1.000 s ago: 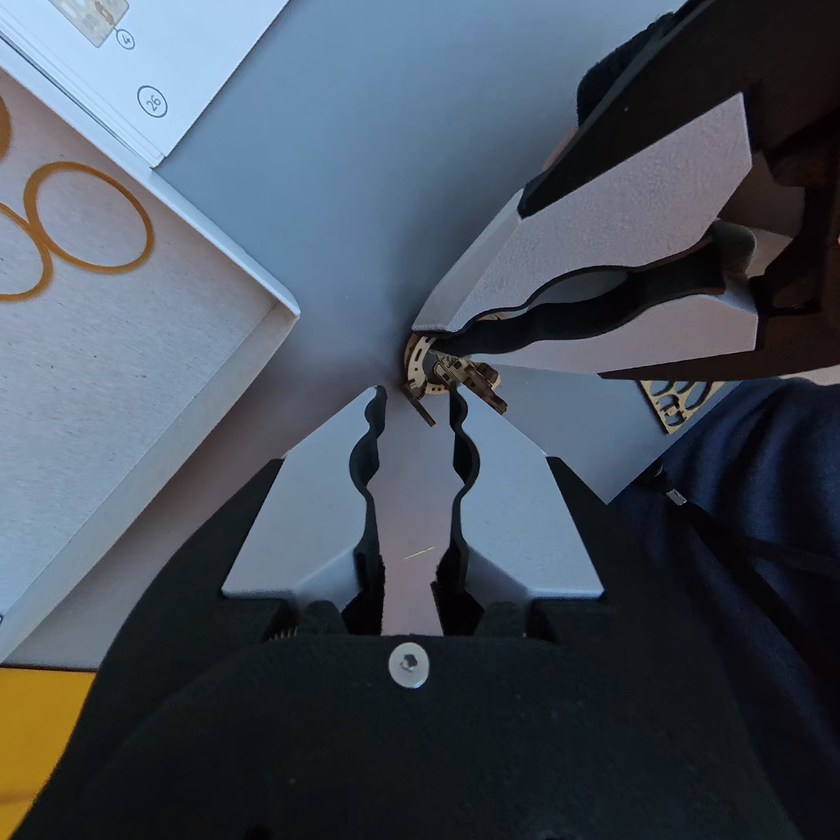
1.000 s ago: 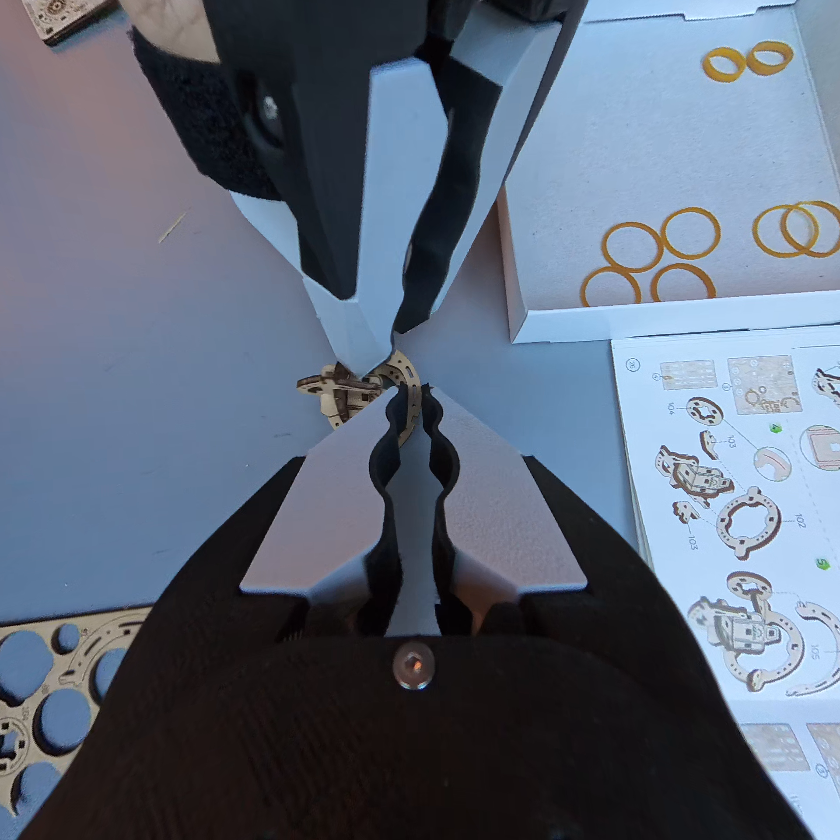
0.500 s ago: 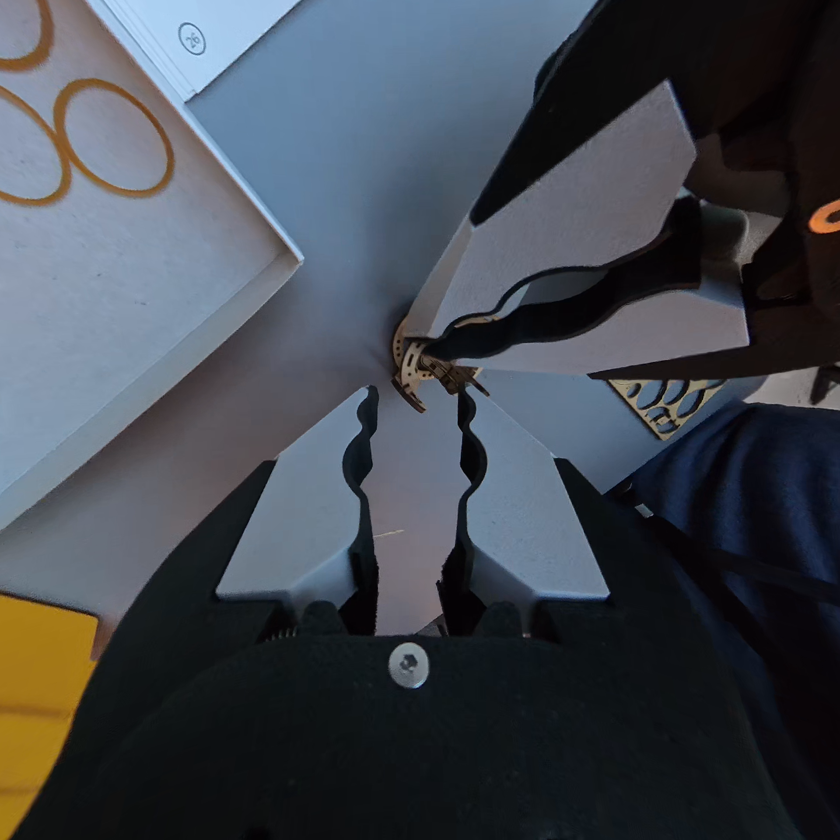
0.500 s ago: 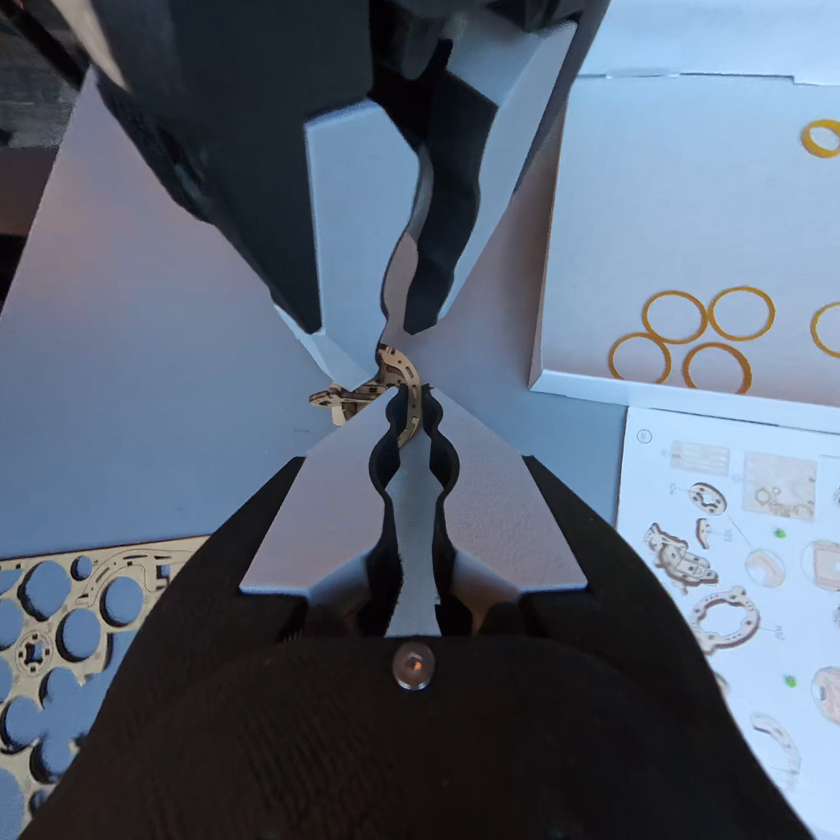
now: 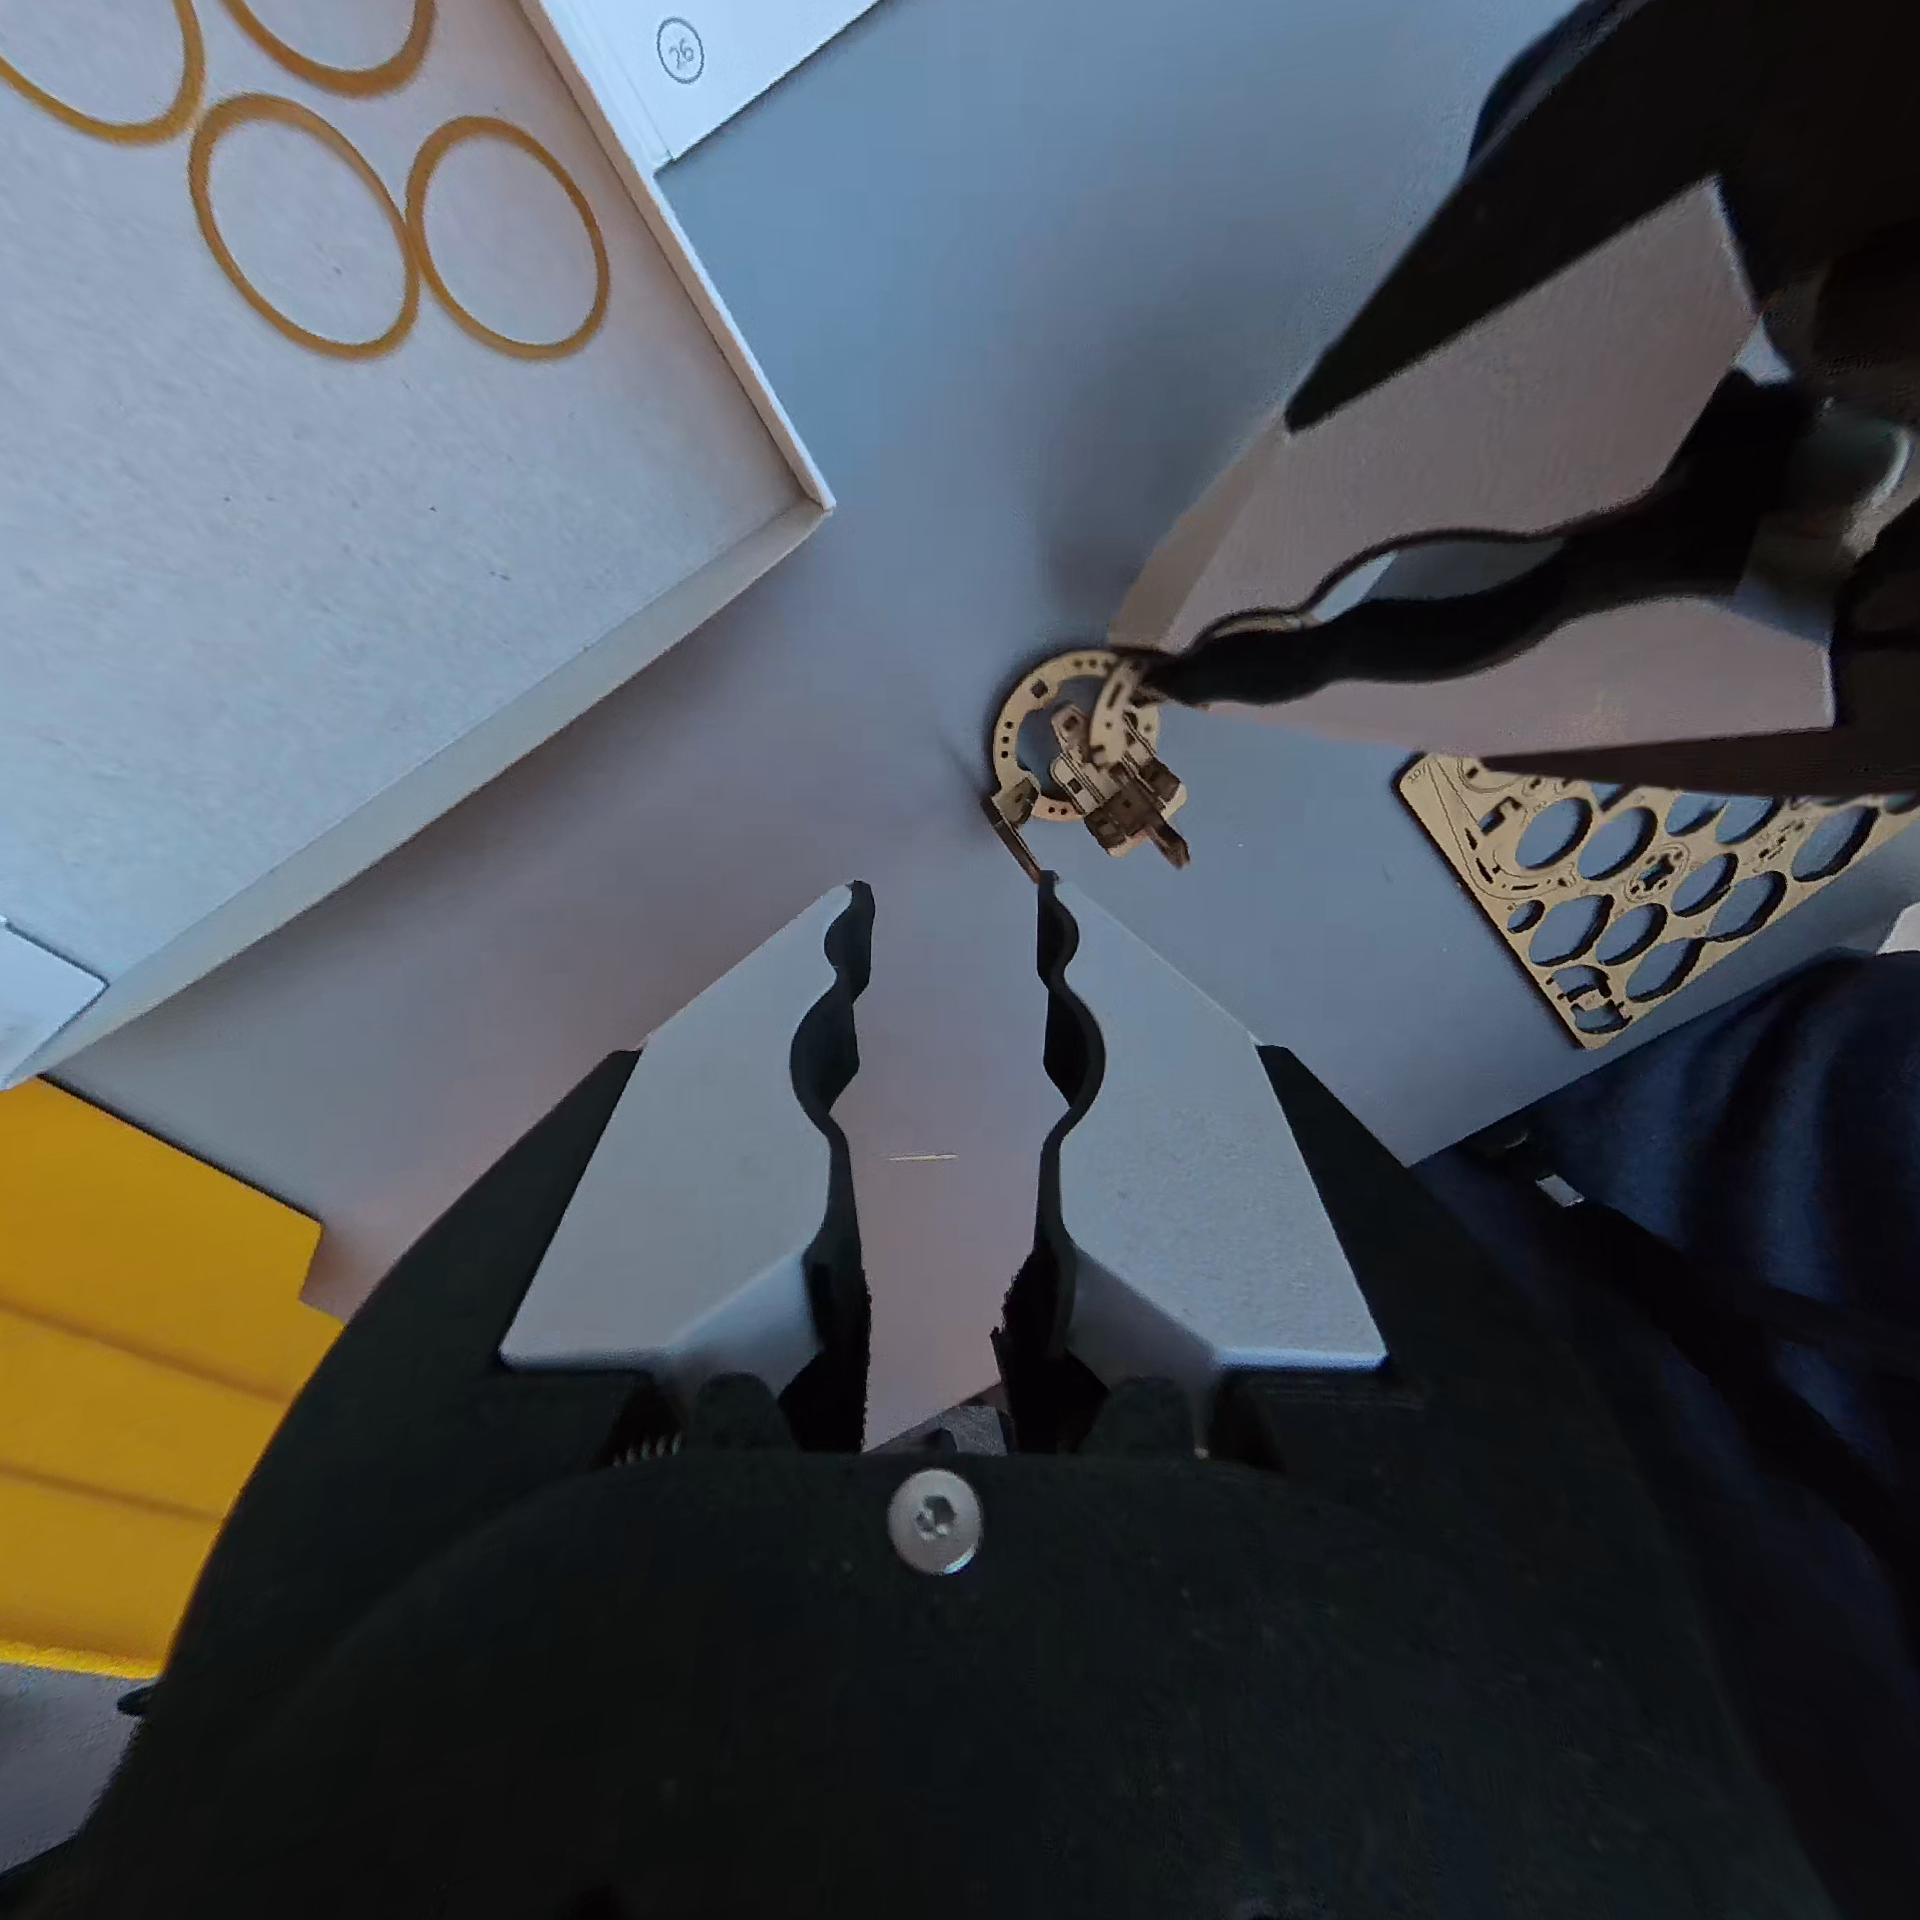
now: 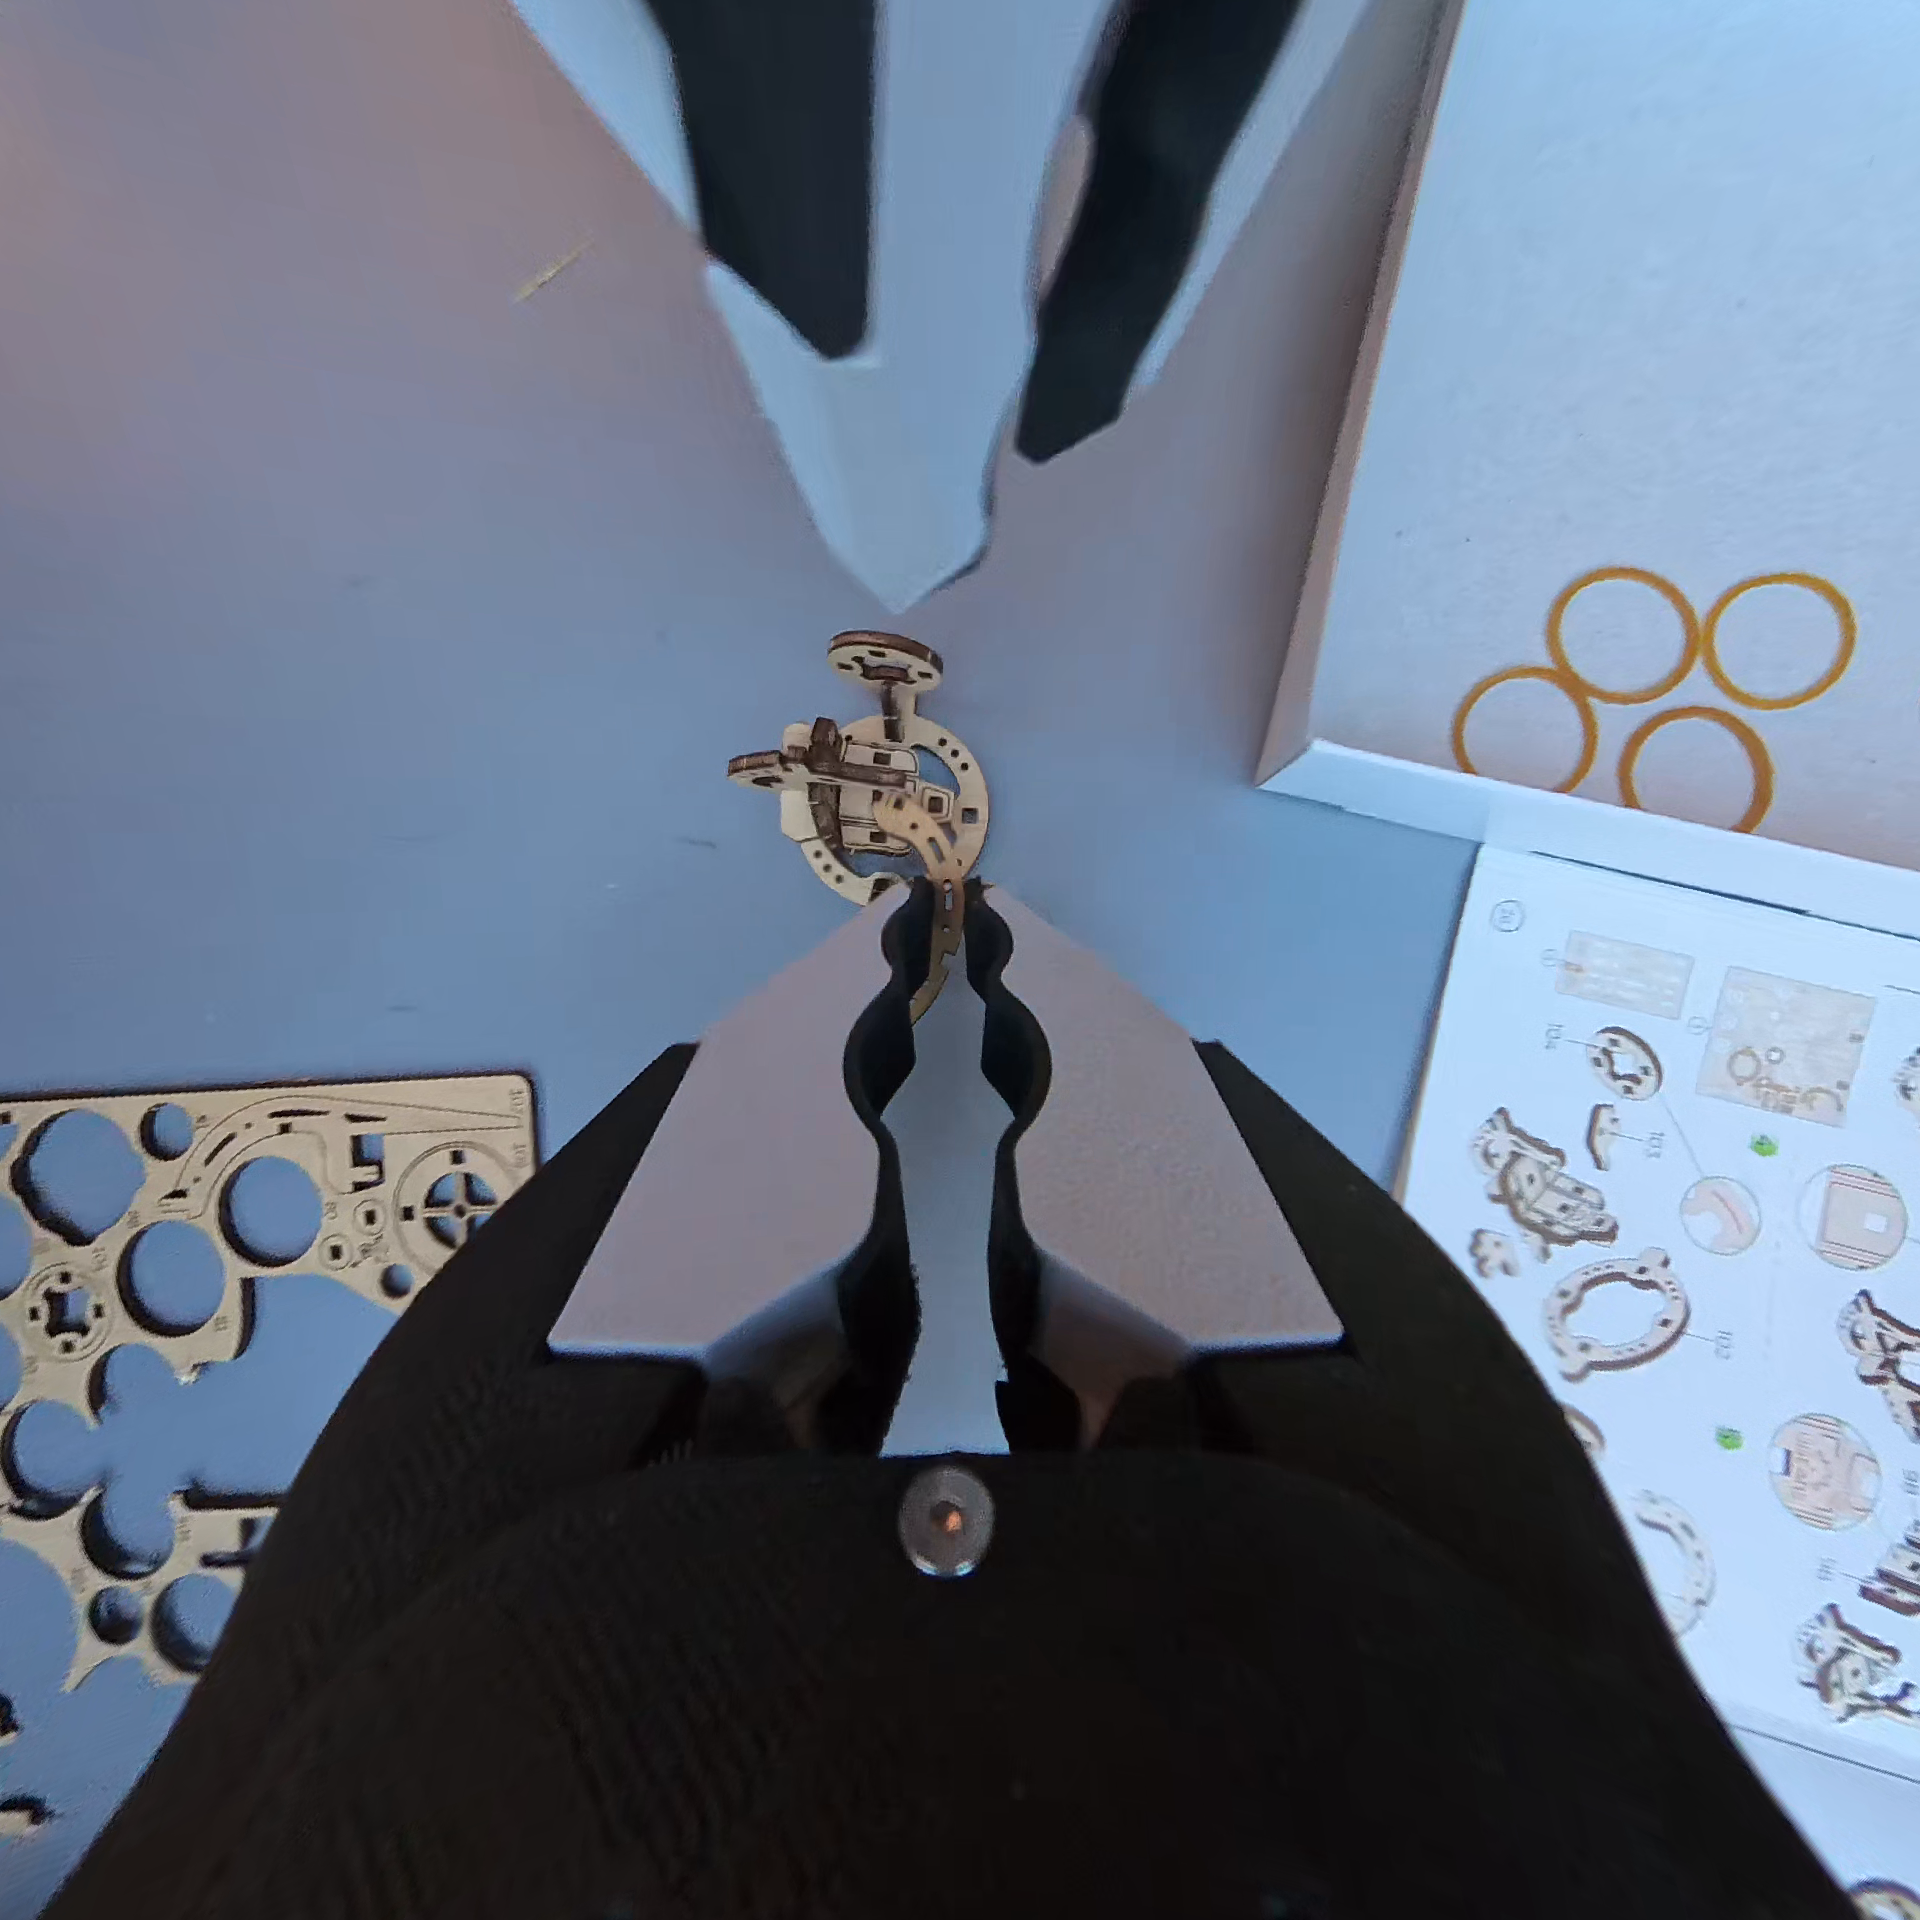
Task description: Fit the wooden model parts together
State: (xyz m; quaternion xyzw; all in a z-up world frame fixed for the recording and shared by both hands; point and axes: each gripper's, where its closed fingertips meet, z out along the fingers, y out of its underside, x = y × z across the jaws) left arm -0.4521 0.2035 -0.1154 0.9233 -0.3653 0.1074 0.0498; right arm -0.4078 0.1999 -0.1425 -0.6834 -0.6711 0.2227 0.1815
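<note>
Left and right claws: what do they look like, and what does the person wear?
Both the left claw and right claw have pale grey wedge fingers lined with wavy black pads, on black bodies with a silver screw. Dark navy clothing shows beside them.

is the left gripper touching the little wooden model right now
Apart. In the right wrist view the left gripper hangs open beyond the wooden model, bare table between them.

the left claw (image 5: 948, 891) has let go and drawn back from the wooden model (image 5: 1081, 764); a second ago its tips were at the model, and now its jaws stand apart with bare tabletop (image 5: 1039, 312) between them. the right claw (image 6: 943, 902) has turned the model, so its ring now faces the right wrist view and a small disc (image 6: 884, 658) shows on top.
</note>
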